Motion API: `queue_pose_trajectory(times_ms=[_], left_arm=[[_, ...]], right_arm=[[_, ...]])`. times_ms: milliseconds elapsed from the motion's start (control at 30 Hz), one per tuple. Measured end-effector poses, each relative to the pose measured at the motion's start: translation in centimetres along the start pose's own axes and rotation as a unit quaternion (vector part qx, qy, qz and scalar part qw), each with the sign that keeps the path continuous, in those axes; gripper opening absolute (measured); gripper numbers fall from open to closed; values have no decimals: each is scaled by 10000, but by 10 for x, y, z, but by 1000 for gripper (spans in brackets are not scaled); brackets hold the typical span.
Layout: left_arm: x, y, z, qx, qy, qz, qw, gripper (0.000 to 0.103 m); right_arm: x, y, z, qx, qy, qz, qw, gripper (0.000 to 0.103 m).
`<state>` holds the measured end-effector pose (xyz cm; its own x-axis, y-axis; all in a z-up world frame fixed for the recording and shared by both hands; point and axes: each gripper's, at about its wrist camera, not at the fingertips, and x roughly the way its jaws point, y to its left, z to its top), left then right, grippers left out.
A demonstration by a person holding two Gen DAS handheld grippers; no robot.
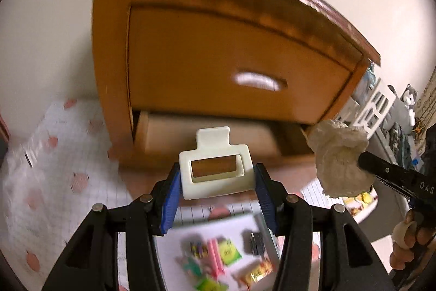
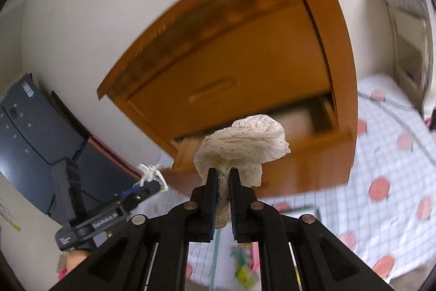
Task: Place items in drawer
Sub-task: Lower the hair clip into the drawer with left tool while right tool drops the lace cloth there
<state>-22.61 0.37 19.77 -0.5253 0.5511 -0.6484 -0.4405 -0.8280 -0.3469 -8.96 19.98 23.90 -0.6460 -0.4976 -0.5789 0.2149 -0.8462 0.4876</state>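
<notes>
Before the wooden nightstand [image 1: 218,51], lower drawer [image 1: 207,132] pulled open to receive: left hand-held gripper [image 1: 216,182] clamps a cream hair claw clip [image 1: 215,171] by its sides. Right hand-held gripper [image 2: 223,182] pinches a crumpled lace cloth [image 2: 245,143] tight, both items held above the drawer, not yet inside.

We see a cabinet [image 1: 207,51] of glossy varnished wood, a smooth matt plastic clip [image 1: 215,171], a wad of rough cream lace cloth [image 2: 245,143], ribbed blue pads [image 1: 171,198] on matt black plastic, and a soft checked cloth [image 2: 395,154] with pink spots
</notes>
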Motion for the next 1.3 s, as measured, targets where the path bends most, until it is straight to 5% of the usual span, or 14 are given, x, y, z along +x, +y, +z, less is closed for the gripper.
queue_pose_trajectory(times_ms=[233,667,1033,1300], left_arm=[[49,-7,35,116,133,281,9994,53],[123,-15,46,328,524,605,9962,53],[142,-14,43,328,854,616,9939,54],[142,-11,37,266,996,589,9929,54]], right_arm=[[35,-9,38,43,128,-499,9987,9],[115,-44,50,322,636,-1093,9915,9],[142,-31,44,224,949,-1153,9885,13],[142,-21,46,72,991,-1175,9881,25]])
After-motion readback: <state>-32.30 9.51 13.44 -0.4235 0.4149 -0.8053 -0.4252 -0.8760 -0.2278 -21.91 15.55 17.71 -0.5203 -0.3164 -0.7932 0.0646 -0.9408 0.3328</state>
